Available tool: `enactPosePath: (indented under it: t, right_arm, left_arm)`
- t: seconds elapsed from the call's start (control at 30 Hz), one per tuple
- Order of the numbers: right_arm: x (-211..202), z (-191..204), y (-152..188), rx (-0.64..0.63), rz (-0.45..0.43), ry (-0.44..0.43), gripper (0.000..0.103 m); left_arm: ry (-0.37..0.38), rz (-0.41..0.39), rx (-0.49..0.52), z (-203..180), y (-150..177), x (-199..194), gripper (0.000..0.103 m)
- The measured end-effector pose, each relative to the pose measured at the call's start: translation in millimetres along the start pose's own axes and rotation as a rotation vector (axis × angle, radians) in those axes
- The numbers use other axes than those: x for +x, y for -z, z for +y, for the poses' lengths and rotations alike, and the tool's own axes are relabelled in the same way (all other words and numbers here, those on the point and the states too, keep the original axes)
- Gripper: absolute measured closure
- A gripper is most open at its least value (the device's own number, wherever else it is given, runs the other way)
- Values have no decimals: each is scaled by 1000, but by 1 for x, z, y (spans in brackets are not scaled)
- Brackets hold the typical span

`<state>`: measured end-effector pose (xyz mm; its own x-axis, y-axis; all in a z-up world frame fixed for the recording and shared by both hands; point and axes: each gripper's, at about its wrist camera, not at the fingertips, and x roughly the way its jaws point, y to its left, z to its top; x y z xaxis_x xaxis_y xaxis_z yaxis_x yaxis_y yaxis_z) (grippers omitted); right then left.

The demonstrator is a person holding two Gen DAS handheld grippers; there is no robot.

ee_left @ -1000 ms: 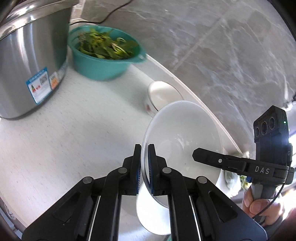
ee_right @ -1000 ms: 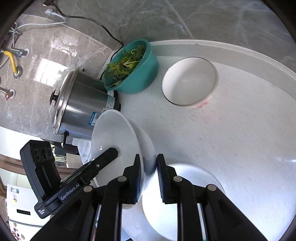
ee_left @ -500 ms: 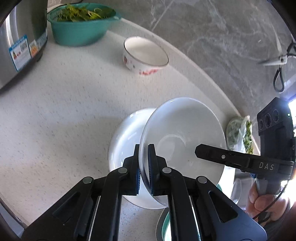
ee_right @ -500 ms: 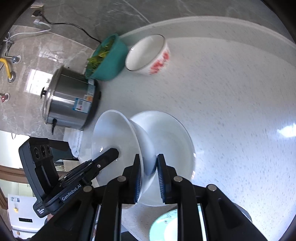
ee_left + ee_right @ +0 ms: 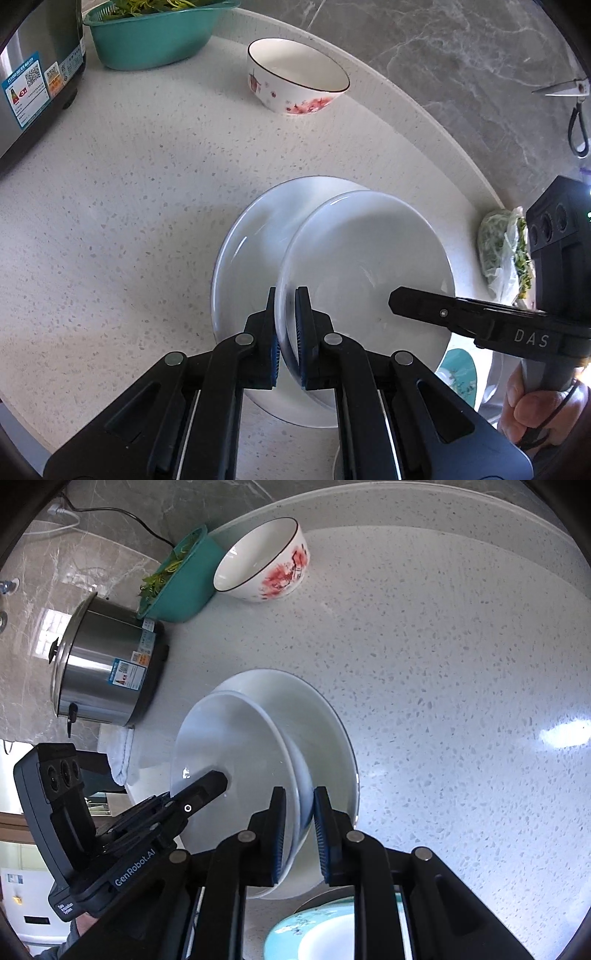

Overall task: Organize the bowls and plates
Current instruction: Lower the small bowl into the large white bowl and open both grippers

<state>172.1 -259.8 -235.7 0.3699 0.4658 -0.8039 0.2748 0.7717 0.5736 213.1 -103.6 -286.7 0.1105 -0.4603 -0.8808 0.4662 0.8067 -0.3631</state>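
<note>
Both grippers hold one white plate (image 5: 362,258), tilted, just above a larger white plate (image 5: 247,251) lying on the speckled counter. My left gripper (image 5: 285,339) is shut on the held plate's near rim. My right gripper (image 5: 299,834) is shut on the opposite rim; its finger also shows in the left wrist view (image 5: 443,312). In the right wrist view the held plate (image 5: 229,760) leans over the lower plate (image 5: 325,738). A white bowl with red flowers (image 5: 295,77) stands apart toward the back edge, also in the right wrist view (image 5: 266,561).
A teal colander of greens (image 5: 147,37) and a steel cooker (image 5: 33,74) stand at the back left. A teal patterned plate (image 5: 325,934) lies near the front edge. A bag of greens (image 5: 502,251) sits at the right by the marble wall. Scissors (image 5: 576,110) hang there.
Both grippers have carried the white plate lower and closer over the larger plate. The flowered bowl and colander now appear nearer in view.
</note>
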Motion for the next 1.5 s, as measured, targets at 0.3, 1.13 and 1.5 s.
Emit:
enactPosePath:
  t: [0.3, 1.13, 1.5]
  right_arm:
    - [12, 18, 2, -123, -4, 123, 85]
    - [2, 47, 15, -300, -52, 288, 54]
    - [-63, 33, -9, -197, -168, 102, 38]
  left_arm:
    - [-31, -11, 5, 4, -2, 6, 96]
    - [95, -80, 9, -12, -5, -6, 33]
    - [147, -155, -26, 5, -40, -60, 9]
